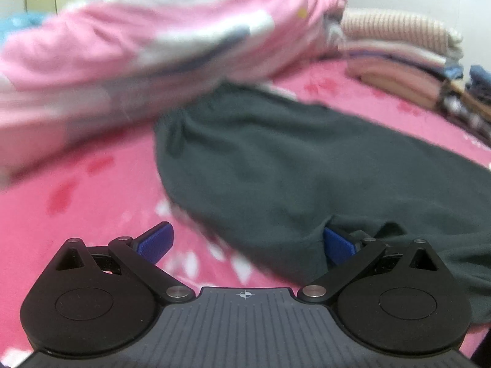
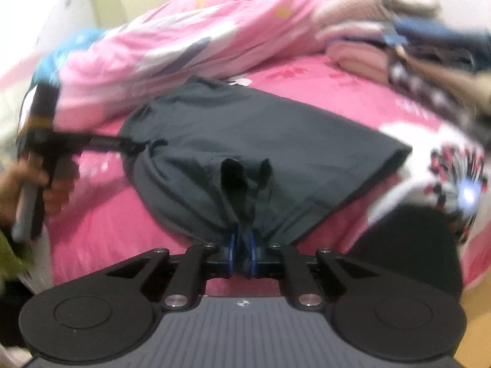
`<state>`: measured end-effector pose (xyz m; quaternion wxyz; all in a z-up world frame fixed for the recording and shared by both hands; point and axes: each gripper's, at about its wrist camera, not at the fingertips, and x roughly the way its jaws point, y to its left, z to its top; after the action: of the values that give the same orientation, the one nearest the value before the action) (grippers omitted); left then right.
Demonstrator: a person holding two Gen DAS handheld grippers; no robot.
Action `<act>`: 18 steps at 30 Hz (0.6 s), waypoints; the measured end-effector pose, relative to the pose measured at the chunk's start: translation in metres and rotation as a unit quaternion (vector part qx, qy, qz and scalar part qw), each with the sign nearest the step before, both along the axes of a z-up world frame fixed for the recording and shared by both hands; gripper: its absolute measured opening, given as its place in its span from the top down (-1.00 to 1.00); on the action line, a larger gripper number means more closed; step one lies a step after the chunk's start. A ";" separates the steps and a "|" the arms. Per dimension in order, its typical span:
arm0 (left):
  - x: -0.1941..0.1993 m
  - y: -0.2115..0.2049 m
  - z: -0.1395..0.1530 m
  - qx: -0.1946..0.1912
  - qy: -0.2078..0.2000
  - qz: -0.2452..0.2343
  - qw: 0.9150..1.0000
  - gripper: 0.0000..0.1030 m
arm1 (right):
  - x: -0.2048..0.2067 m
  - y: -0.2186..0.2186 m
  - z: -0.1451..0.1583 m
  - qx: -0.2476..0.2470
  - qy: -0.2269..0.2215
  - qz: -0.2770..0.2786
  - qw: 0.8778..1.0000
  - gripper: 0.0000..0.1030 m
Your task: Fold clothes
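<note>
Pink floral bedding (image 1: 92, 208) covers the bed and fills both views. At the centre of each frame lies a dark grey-green garment (image 1: 276, 159), spread across the sheet. Behind it, across the upper part of the frame, a crumpled pink quilt (image 1: 138, 36) is heaped, and at the upper right sits a stack of folded clothes (image 1: 399, 49). In the left wrist view, the left gripper (image 1: 248, 245) stands spread wide at the bottom of the frame; its right blue pad is tucked under the garment's edge, the left pad over bare sheet. In the right wrist view, the right gripper (image 2: 242, 251) at bottom centre is pressed together, pinching a bunched fold of the garment. A person's hand (image 2: 36, 184) shows blurred at the left edge, holding the other gripper's handle.
</note>
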<state>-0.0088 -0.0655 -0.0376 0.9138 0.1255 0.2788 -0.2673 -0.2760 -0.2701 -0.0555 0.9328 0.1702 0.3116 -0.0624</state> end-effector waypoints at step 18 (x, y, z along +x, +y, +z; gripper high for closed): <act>-0.066 -0.071 0.008 0.050 -0.027 -0.408 0.911 -0.53 | 0.008 -0.045 0.002 0.061 -0.081 0.033 0.994 0.17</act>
<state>-0.0743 -0.1366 -0.0297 0.7247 0.2808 0.1912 -0.5995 -0.2685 -0.3150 -0.0539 0.9443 0.2211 0.2436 0.0020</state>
